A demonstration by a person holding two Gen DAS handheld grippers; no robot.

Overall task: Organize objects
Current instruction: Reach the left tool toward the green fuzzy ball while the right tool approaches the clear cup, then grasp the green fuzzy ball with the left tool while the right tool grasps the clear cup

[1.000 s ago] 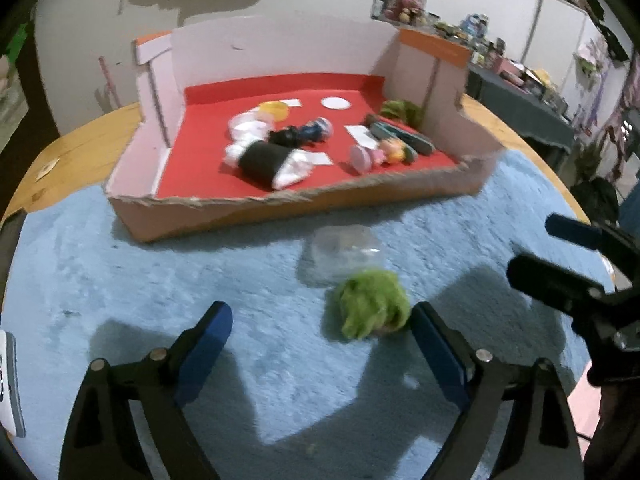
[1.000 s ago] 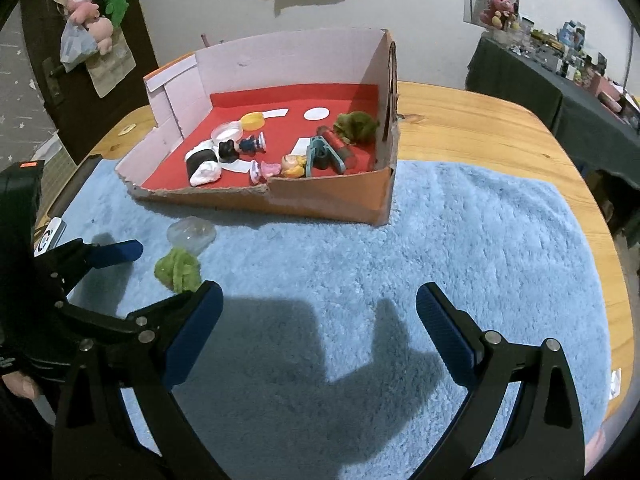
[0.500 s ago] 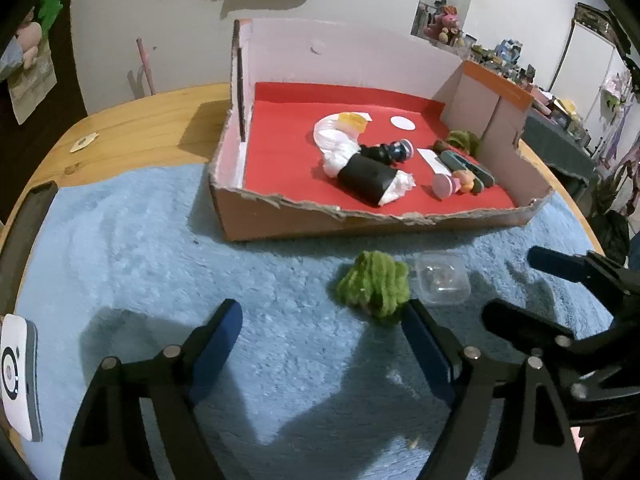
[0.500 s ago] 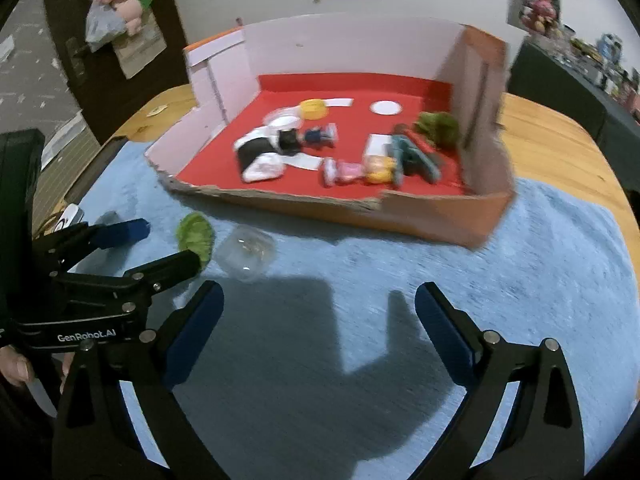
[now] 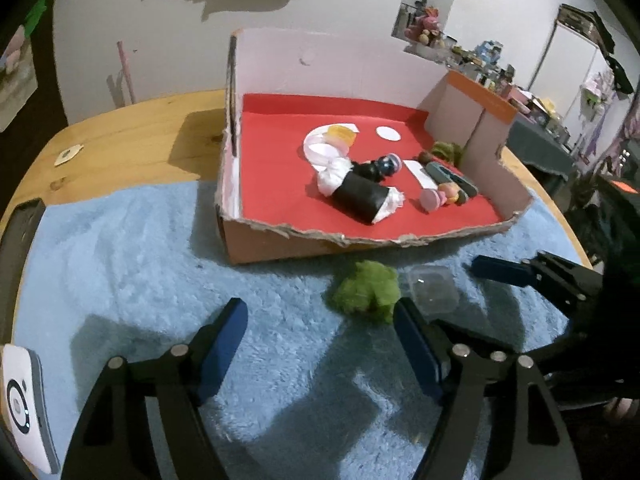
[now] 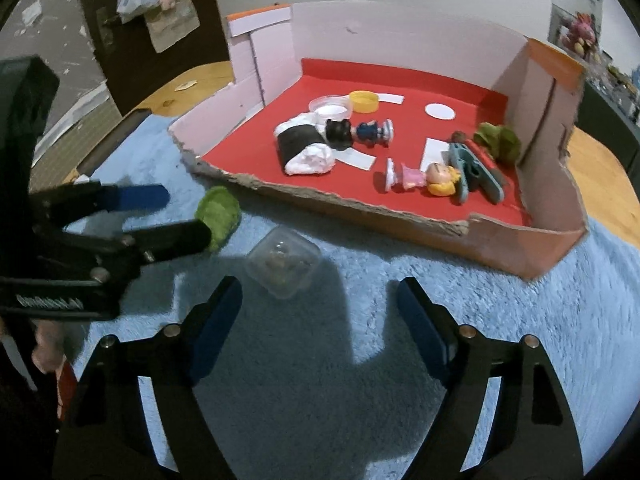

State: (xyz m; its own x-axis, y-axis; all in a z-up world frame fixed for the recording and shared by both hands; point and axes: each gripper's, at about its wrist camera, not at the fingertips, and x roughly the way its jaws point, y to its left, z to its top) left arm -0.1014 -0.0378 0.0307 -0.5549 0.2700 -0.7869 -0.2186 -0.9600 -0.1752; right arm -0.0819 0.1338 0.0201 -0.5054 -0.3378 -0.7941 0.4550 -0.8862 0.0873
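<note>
The left gripper (image 5: pixel 320 334) has been narrowing, nothing between its jaws (still spread). The green toy (image 5: pixel 366 290) lies on the blue rug (image 5: pixel 140 248), touching its right finger; the clear cup (image 6: pixel 285 266) sits just right. The right gripper (image 6: pixel 320 312), also narrowing, holds nothing. The box (image 6: pixel 360 204) stands beyond.

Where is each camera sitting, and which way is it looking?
Left wrist view: sits on the left gripper, looking down over its open fingers at the green fuzzy toy, with the right gripper poking in from the right.
Right wrist view: sits on the right gripper, looking down at the clear plastic container; the left gripper and a bit of a hand show at left.
Both share: the cardboard box, the blue fluffy mat, toy and container.
</note>
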